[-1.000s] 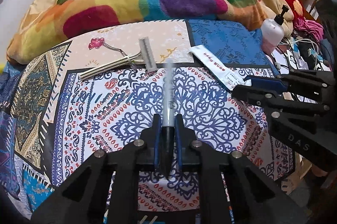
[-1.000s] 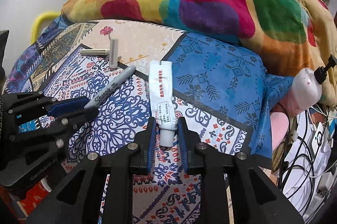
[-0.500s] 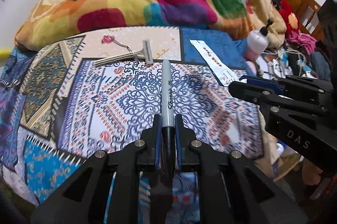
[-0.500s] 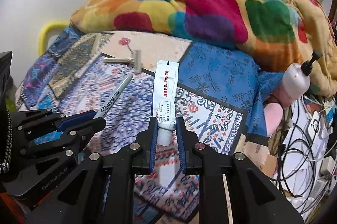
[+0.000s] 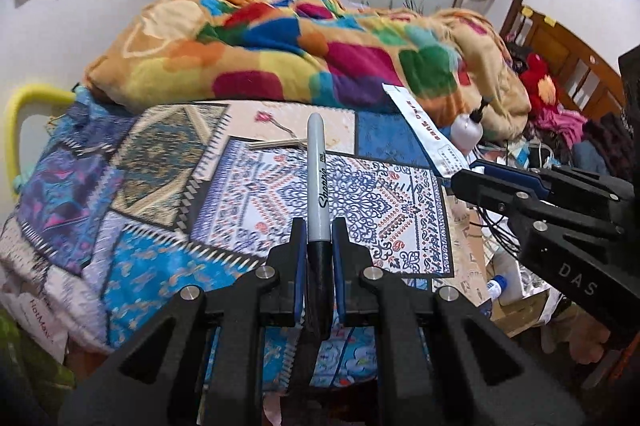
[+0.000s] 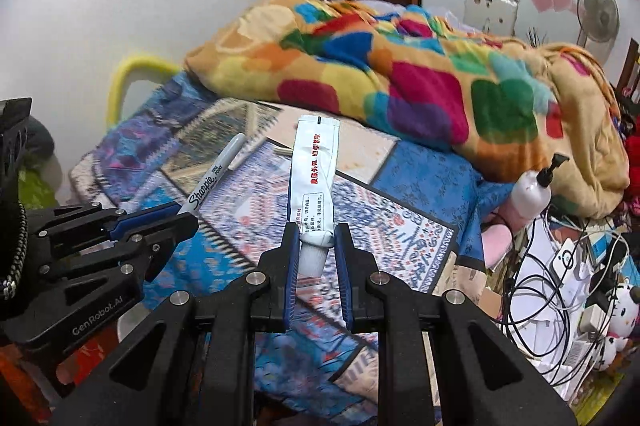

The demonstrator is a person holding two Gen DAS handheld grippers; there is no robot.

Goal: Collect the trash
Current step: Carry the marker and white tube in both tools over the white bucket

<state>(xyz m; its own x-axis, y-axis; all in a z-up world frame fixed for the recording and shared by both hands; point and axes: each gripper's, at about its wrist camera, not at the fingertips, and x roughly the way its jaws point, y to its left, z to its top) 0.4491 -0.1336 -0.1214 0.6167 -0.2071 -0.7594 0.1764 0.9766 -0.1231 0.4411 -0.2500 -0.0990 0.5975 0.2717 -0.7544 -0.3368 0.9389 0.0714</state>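
a sharpie marker point(image 5: 319, 186) is clamped by its black cap in the left gripper point(image 5: 319, 246), held above the patterned bed point(image 5: 160, 186). a white tube point(image 6: 314, 186) is pinched at its cap end by the right gripper point(image 6: 316, 246), also clear of the bed.

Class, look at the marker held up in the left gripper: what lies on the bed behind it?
Behind the marker a pale razor lies on the patterned bedspread; the marker covers its head end.

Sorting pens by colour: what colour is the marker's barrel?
Grey, with a black cap end; the marker shows best in the left wrist view.
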